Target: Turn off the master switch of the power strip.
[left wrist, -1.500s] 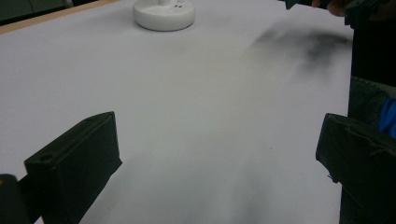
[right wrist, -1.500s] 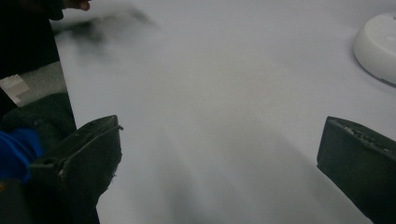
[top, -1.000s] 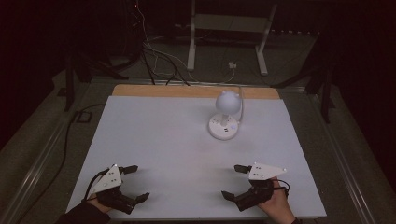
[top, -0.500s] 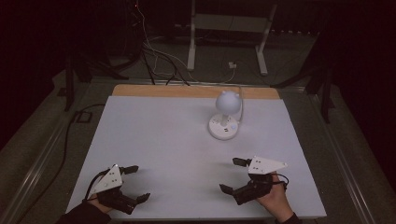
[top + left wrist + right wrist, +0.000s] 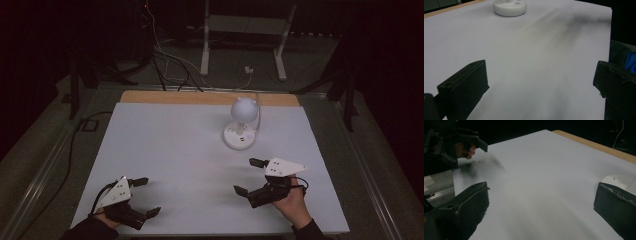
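Glossy white plastic lamp [image 5: 240,126], matt table [image 5: 175,145]

Place: a dark lab room
Table [image 5: 165,150]: big, white, almost bare
Floor: loose cables [image 5: 170,60] lying around
Back: a metal stand [image 5: 245,30]

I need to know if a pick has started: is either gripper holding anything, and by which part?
Nothing is held. The left gripper and right gripper both stand open over the bare white table, apart from the lamp.

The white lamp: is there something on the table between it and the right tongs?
Nothing visible stands between them. Bare white table lies between the right tongs, which are open, and the white lamp.
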